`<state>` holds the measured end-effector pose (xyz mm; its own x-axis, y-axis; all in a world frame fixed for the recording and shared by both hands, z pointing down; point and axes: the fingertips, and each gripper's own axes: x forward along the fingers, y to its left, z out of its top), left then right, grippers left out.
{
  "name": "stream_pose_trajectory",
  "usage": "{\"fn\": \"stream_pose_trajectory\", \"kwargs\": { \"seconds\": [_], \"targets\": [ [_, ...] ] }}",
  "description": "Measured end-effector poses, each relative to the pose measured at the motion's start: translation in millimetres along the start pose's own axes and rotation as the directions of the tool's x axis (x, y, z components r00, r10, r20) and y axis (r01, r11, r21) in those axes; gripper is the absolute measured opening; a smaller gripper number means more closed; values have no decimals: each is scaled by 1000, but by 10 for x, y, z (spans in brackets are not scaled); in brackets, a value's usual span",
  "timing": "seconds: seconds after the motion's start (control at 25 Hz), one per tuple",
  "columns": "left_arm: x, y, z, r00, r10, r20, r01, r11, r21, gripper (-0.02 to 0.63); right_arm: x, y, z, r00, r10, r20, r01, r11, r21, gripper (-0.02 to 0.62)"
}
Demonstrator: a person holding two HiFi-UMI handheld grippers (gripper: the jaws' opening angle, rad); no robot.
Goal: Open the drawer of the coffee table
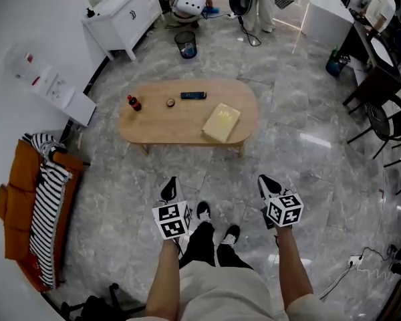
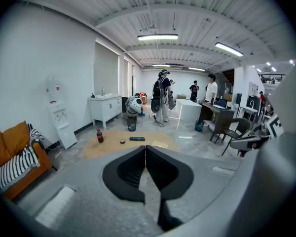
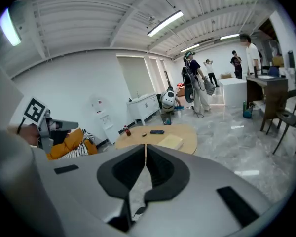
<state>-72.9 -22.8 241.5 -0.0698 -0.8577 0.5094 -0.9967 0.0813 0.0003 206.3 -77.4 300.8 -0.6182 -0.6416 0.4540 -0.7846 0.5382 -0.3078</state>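
The low oval light-wood desk (image 1: 162, 124) stands well ahead of the person, and no drawer front shows from this side. The left gripper (image 1: 170, 186) and right gripper (image 1: 269, 184) are both closed on nothing. The drawer is likely rigid and easy-sliding, best taken by a handle or its front's lower lip.

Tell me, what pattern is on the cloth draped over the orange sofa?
Black and white stripes; the cloth shows best in the head view.

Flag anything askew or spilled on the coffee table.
Only the yellow book lies skewed to the table edge, near its front rim. The bottle stands upright; nothing is spilled.
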Motion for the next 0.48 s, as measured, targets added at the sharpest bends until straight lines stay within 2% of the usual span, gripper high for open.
{"fn": "stream_pose_trajectory", "kwargs": {
  "seconds": [0.08, 0.24, 0.48],
  "targets": [
    [25, 110, 91, 1000, 9, 12, -9, 1000, 7, 12, 102, -2, 121, 1000, -23, 20, 23, 1000, -21, 18],
    [141, 259, 34, 1000, 9, -15, -8, 1000, 15, 11, 219, 38, 156, 1000, -13, 17, 14, 1000, -15, 18],
    [534, 373, -100, 999, 6, -52, -9, 999, -53, 12, 290, -213, -81, 996, -43, -76, 41, 999, -34, 40]
  ]
}}
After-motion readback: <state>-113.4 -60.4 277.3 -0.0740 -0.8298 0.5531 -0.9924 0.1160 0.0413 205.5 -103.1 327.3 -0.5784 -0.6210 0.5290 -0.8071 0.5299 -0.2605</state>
